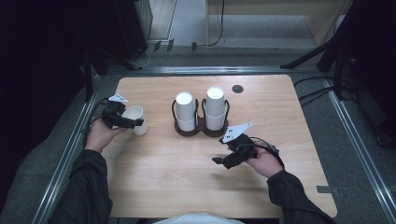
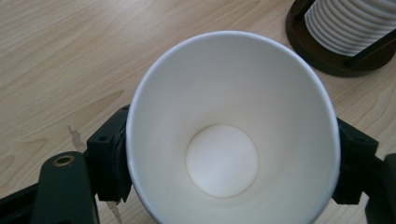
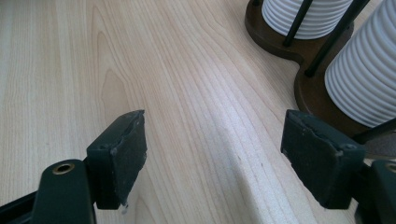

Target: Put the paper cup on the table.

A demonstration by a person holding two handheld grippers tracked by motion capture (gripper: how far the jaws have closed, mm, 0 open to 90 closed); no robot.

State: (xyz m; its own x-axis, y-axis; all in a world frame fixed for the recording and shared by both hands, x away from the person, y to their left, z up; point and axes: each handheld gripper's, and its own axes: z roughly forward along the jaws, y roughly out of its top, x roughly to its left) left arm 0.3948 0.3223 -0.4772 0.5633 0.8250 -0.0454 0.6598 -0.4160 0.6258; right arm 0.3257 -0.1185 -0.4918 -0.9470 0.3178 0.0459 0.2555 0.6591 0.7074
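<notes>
High view: paper cup [image 1: 135,119] is clamped by left gripper [image 1: 125,122]
Right gripper [image 1: 223,161]: jaws held apart, empty
Risk: cup wall may be crushed if squeezed harder

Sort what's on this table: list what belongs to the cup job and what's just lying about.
Belongs to the job:
- paper cup, clamped in the left hand-held gripper
- two cup stacks
- dark wooden holder they stand in
- right hand-held gripper, open, nothing between its jaws

Lying about:
- round black cap set in the table
</notes>
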